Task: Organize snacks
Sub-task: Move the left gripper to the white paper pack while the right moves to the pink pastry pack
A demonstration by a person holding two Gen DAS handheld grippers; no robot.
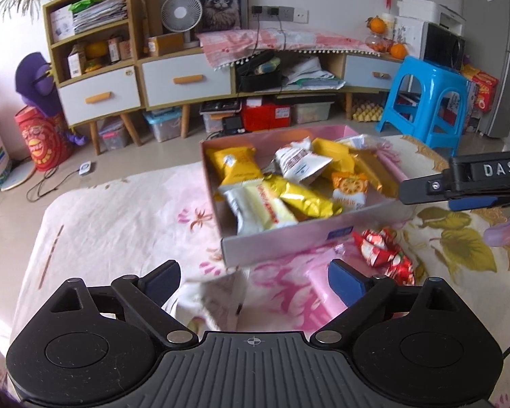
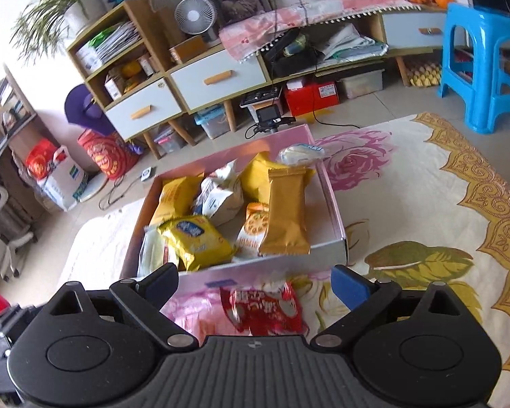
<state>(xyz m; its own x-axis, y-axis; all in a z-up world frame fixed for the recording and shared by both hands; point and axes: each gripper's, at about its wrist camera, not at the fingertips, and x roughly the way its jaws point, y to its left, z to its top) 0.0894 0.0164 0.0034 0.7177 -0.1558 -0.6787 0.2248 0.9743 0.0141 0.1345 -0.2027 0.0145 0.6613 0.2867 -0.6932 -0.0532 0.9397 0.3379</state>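
Observation:
A pink cardboard box (image 1: 275, 244) (image 2: 336, 217) on the flowered tablecloth holds several yellow, white and gold snack packs (image 1: 289, 183) (image 2: 285, 214). A red snack pack (image 2: 267, 307) lies on the cloth just in front of the box, between my right gripper's (image 2: 255, 284) open jaws; it also shows in the left wrist view (image 1: 384, 251). My left gripper (image 1: 253, 280) is open, with a blurred white pack (image 1: 217, 297) lying on the cloth between its jaws. The right gripper also shows in the left wrist view (image 1: 459, 183), at the box's right side.
A blue plastic stool (image 1: 425, 102) (image 2: 482, 57) stands beyond the table's far right. A long cabinet with drawers (image 1: 187, 81) (image 2: 217, 74) lines the back wall. Bags and cables (image 1: 40, 146) lie on the floor to the left. The table's left edge (image 1: 40, 238) is near.

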